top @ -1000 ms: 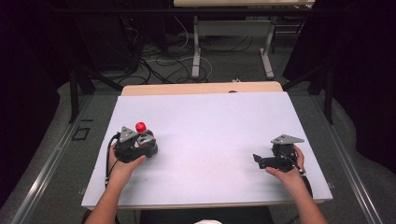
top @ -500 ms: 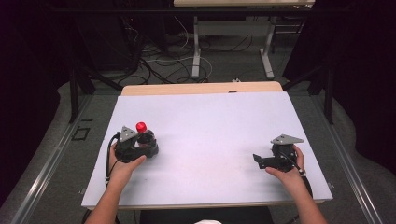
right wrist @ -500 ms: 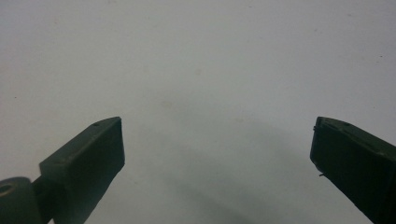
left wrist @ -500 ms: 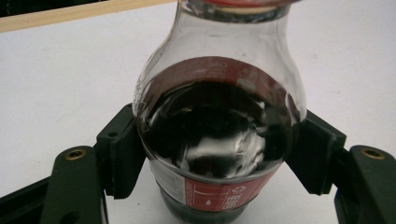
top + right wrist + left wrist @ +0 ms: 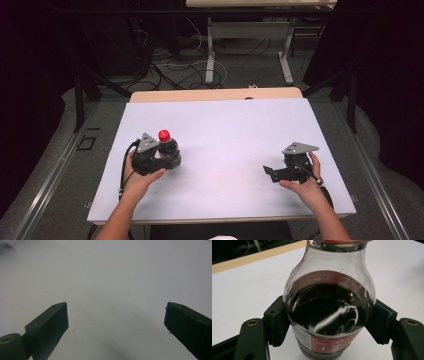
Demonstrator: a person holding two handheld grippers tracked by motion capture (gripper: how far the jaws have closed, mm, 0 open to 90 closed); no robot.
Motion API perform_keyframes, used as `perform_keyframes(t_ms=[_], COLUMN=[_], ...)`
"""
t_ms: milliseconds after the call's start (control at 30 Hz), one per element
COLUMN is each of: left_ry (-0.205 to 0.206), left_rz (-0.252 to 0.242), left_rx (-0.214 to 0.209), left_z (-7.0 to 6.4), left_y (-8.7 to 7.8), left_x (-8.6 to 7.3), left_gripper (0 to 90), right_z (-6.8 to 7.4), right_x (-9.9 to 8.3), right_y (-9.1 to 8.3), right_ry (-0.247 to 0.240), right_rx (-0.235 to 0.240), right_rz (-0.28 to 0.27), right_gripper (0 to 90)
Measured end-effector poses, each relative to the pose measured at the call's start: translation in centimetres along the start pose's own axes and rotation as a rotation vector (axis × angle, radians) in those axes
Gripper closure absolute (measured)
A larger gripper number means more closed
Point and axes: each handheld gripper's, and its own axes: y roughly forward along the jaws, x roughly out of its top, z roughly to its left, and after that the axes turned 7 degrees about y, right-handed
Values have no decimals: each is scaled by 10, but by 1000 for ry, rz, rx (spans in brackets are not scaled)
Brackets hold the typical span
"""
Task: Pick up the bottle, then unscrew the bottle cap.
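Note:
A small clear bottle (image 5: 167, 145) of dark drink with a red cap stands upright on the white table (image 5: 230, 130), left of centre. My left gripper (image 5: 167, 159) is shut on the bottle (image 5: 328, 312); in the left gripper view both jaw pads press its rounded sides just above the red label. At the right side of the table, my right gripper (image 5: 270, 172) rests open and points left. In the right gripper view (image 5: 116, 322) its two jaws stand wide apart over bare white table with nothing between them.
A wooden strip (image 5: 215, 95) runs along the table's far edge. Beyond it are cables on the floor (image 5: 180, 65) and another table's metal legs (image 5: 210, 45). Dark curtains and frame posts stand at both sides.

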Motion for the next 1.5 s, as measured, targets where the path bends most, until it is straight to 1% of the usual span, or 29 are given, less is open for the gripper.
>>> perform_keyframes(t_ms=[67, 100, 200, 233, 267, 333, 367, 400, 433, 467, 633, 667, 700, 733, 800, 833, 867, 967, 1033, 1067, 1100, 1133, 1200, 1233, 1267, 1300, 1367, 1433, 1500], left_ry=[18, 28, 43, 55, 59, 62, 75, 77, 77, 85, 105, 100, 100, 112, 128, 122, 127, 115, 124, 118, 97, 107, 111, 110, 110, 97, 96, 104, 107], left_rz=[3, 1, -3, 0, -3, -11, -10, -12, -12, -2, 16, 8, 8, 16, 17, 14, 24, 18, 23, 15, 13, 13, 12, 15, 15, 7, 8, 9, 20], left_rx=[-25, -35, -60, -79, -84, -104, -115, -123, -123, -143, -168, -169, -169, -178, -183, -180, -185, -185, -189, -187, -193, -193, -194, -196, -196, -200, -201, -201, -203], left_z=[-7, -11, -23, -28, -33, -42, -46, -51, -51, -59, -78, -82, -82, -87, -92, -95, -97, -103, -103, -105, -108, -108, -111, -112, -112, -114, -115, -118, -119], left_y=[0, 1, 4, 6, 8, 12, 14, 16, 16, 21, 36, 39, 39, 44, 49, 51, 53, 58, 60, 62, 64, 65, 68, 69, 69, 71, 71, 72, 72], left_x=[7, 10, 17, 20, 22, 26, 28, 29, 29, 32, 37, 37, 37, 38, 40, 40, 40, 40, 41, 40, 40, 40, 40, 40, 40, 40, 40, 40, 40], left_gripper=[299, 299, 300, 299, 299, 300, 300, 300, 300, 300, 300, 300, 299, 299, 299, 299, 300, 300, 300, 300, 300, 300, 300, 300, 300, 300, 300, 300, 300], right_z=[7, 9, 18, 21, 24, 31, 34, 38, 42, 46, 66, 69, 73, 75, 79, 82, 84, 90, 93, 93, 96, 97, 98, 99, 99, 100, 102, 103, 103], right_x=[7, 12, 24, 28, 33, 42, 46, 50, 54, 58, 74, 76, 78, 81, 84, 85, 87, 90, 91, 91, 92, 93, 94, 94, 94, 95, 95, 95, 94], right_y=[-3, -5, -10, -11, -13, -15, -16, -17, -19, -19, -24, -24, -24, -24, -23, -23, -23, -22, -22, -22, -21, -22, -22, -21, -21, -21, -21, -20, -19], right_ry=[-11, -25, -32, -33, -39, -44, -46, -49, -52, -58, -67, -71, -66, -71, -76, -72, -74, -87, -95, -95, -102, -106, -101, -97, -97, -102, -100, -113, -112], right_rx=[9, 26, 54, 61, 75, 96, 109, 117, 126, 128, 161, 165, 168, 174, 188, 195, 199, 213, 216, 216, 218, 211, 216, 226, 226, 242, 243, 243, 246], right_rz=[-5, -4, -23, -31, -37, -56, -64, -68, -75, -88, -119, -120, -126, -124, -127, -128, -124, -129, -130, -130, -129, -125, -127, -133, -133, -140, -159, -166, -169], right_gripper=[60, 82, 104, 119, 147, 154, 159, 165, 176, 186, 227, 232, 240, 244, 265, 280, 284, 306, 309, 309, 334, 340, 358, 390, 390, 407, 414, 424, 432])
